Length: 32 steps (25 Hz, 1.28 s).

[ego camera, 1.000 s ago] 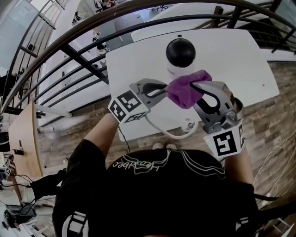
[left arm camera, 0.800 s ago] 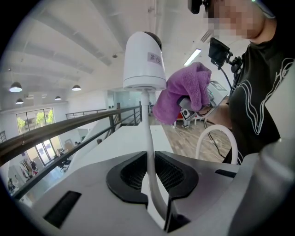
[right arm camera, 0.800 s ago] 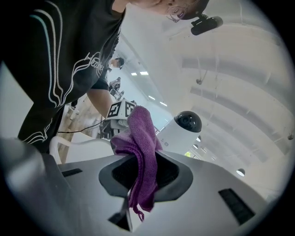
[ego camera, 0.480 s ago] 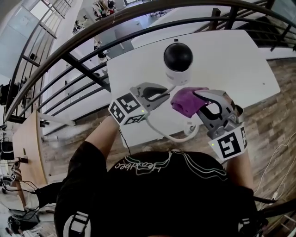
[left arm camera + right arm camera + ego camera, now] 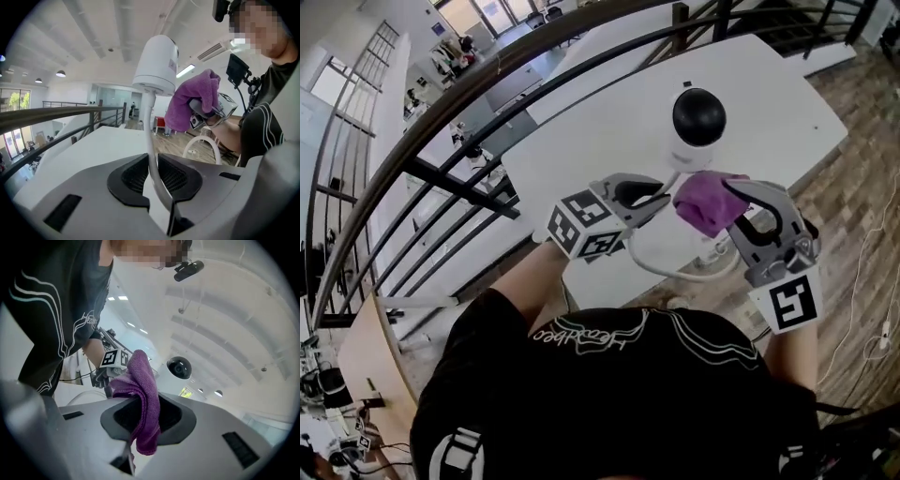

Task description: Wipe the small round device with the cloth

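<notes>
The small round device (image 5: 697, 120), white with a black dome, is at the table's far side; whether its base rests on the table I cannot tell. Its white cable (image 5: 675, 272) loops back to my left gripper (image 5: 661, 197). In the left gripper view the cable (image 5: 149, 126) runs between the pads and up to the device (image 5: 157, 61); those jaws are opening while the pads still touch it. My right gripper (image 5: 727, 192) is shut on a purple cloth (image 5: 708, 202), bunched just below the device's base. In the right gripper view the cloth (image 5: 143, 394) hangs between the jaws, with the device (image 5: 180, 367) beyond.
The white table (image 5: 600, 141) stands beside a dark metal railing (image 5: 487, 103) with a drop behind it. Wooden floor lies to the right and near side. The cable's loop hangs over the table's near edge.
The cloth, pressed against the device's lower part a second ago, now sits slightly back from it. The head view has swung, so everything sits further right. The left gripper keeps the cable.
</notes>
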Each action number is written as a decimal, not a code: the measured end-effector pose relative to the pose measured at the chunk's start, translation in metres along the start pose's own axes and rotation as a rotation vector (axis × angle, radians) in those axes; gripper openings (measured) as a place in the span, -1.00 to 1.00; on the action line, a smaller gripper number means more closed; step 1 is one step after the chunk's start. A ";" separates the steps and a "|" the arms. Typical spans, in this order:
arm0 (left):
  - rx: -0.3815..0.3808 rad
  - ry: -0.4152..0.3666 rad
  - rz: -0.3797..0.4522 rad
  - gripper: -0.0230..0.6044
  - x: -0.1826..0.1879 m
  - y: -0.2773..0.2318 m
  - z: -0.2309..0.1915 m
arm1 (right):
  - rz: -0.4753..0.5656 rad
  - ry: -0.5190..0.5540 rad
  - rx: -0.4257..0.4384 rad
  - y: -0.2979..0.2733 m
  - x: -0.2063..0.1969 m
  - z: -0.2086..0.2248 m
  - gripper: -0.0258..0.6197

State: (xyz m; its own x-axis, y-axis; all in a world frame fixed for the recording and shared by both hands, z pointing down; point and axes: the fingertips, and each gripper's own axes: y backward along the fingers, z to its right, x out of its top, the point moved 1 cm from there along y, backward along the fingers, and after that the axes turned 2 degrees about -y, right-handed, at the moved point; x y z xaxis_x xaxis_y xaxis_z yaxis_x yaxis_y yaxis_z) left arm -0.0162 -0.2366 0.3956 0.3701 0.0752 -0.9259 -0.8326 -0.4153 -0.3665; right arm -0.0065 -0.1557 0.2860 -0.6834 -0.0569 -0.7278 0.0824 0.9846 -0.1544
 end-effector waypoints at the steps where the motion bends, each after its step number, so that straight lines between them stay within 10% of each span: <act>1: -0.023 0.009 0.013 -0.72 0.000 0.000 -0.001 | -0.028 -0.012 -0.039 0.001 0.003 -0.001 -0.72; 18: -0.249 0.089 0.135 -0.70 0.000 0.021 0.000 | -0.182 -0.117 -0.626 -0.012 0.123 0.024 -0.72; 32: -0.326 0.121 0.175 -0.67 0.006 0.021 -0.006 | -0.234 -0.123 -0.717 -0.062 0.136 0.062 -0.72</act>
State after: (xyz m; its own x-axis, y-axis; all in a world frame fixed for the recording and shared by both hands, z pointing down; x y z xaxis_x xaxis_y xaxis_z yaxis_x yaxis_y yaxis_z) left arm -0.0289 -0.2508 0.3825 0.2964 -0.1217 -0.9473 -0.7200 -0.6801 -0.1379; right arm -0.0595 -0.2349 0.1555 -0.5361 -0.2541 -0.8050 -0.5745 0.8086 0.1273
